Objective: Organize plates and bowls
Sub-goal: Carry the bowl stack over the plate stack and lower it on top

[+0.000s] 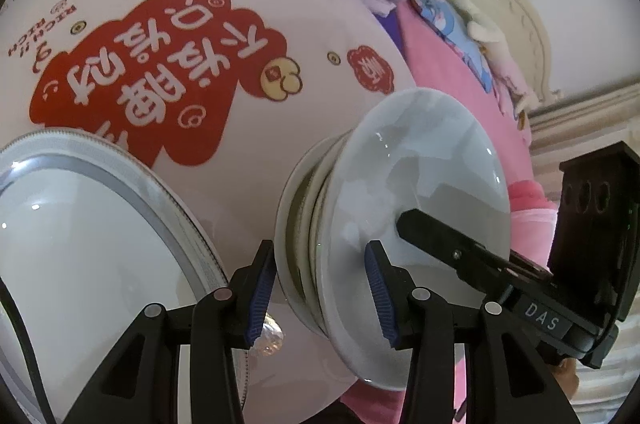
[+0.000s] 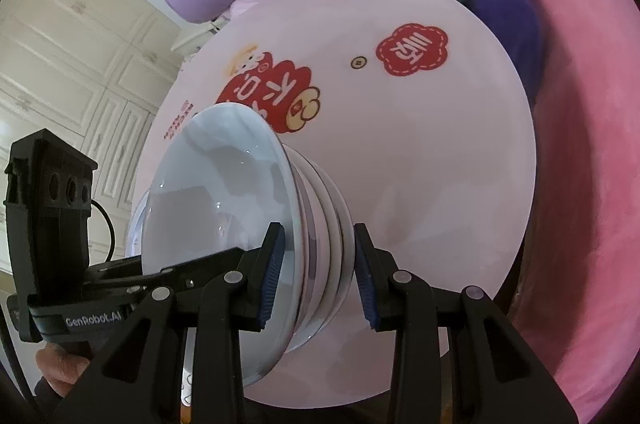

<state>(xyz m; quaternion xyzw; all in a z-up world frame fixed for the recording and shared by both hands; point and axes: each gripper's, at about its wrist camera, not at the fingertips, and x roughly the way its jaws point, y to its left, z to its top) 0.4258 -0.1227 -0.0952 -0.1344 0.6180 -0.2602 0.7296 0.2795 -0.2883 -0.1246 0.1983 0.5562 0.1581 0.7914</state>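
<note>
- Your landmark is the round table (image 2: 440, 183) with the red printed design; everything below is placed against it.
- The stack of bowls (image 2: 320, 248) sits on the table's near half, just this side of the red print, the widest pale bowl (image 1: 420, 191) on top.
- Your left gripper (image 1: 322, 298) straddles the stack's rim on one side, its jaws narrowed; the blue pads (image 1: 262, 298) sit at the rims, but I can't tell whether they press.
- Your right gripper (image 2: 320, 274) straddles the opposite rim, also narrowed, pads (image 2: 272, 284) against the outermost rims; firm contact is again unclear.
- A larger plate (image 1: 80, 244) with a grey patterned border lies on the table just beside the stack, on your left gripper's far side.
- Judging by this, you are in the two-handed grasp of the stack, not yet lifting.
- Next, squeeze both sides evenly until nothing shifts, then raise both hands together and level; glazed rims may slip, so keep the stack from tipping.
</note>
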